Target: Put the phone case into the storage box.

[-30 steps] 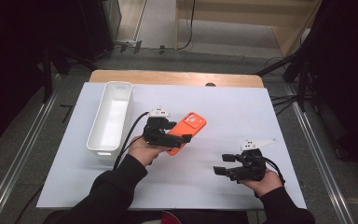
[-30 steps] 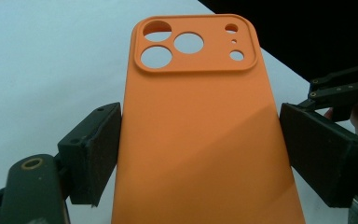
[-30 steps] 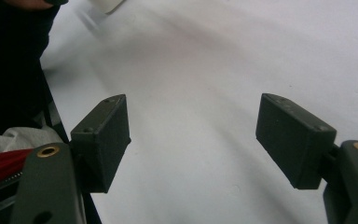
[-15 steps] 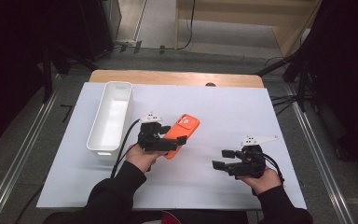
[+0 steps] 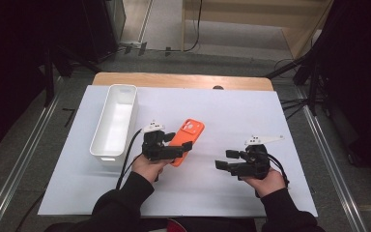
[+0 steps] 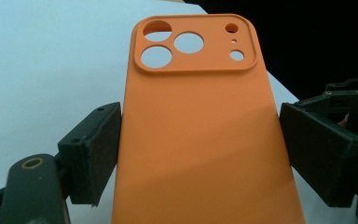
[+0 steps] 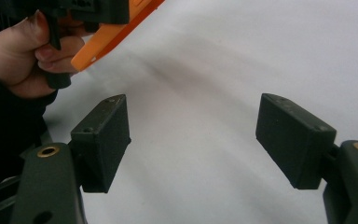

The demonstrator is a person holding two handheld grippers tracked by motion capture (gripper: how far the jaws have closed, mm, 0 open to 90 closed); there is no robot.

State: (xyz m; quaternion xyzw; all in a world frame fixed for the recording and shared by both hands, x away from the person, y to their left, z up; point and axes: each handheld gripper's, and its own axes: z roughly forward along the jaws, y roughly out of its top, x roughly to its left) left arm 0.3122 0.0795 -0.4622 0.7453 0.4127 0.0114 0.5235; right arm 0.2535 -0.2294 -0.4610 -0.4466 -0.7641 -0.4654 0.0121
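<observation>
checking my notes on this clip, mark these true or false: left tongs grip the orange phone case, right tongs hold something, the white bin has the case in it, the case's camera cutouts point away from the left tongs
1. The left tongs grip the orange phone case: true.
2. The right tongs hold something: false, they are open with nothing between them.
3. The white bin has the case in it: false, the case is beside it in the left tongs.
4. The camera cutouts point away from the left tongs: true.

A white sheet (image 5: pixel 232 111) covers a wooden table (image 5: pixel 183 80) standing on grey carpeted floor (image 5: pixel 24 150), with metal rails (image 5: pixel 26 159) alongside, dark equipment stands (image 5: pixel 314 72), and pale wooden furniture (image 5: pixel 251 14) behind.
</observation>
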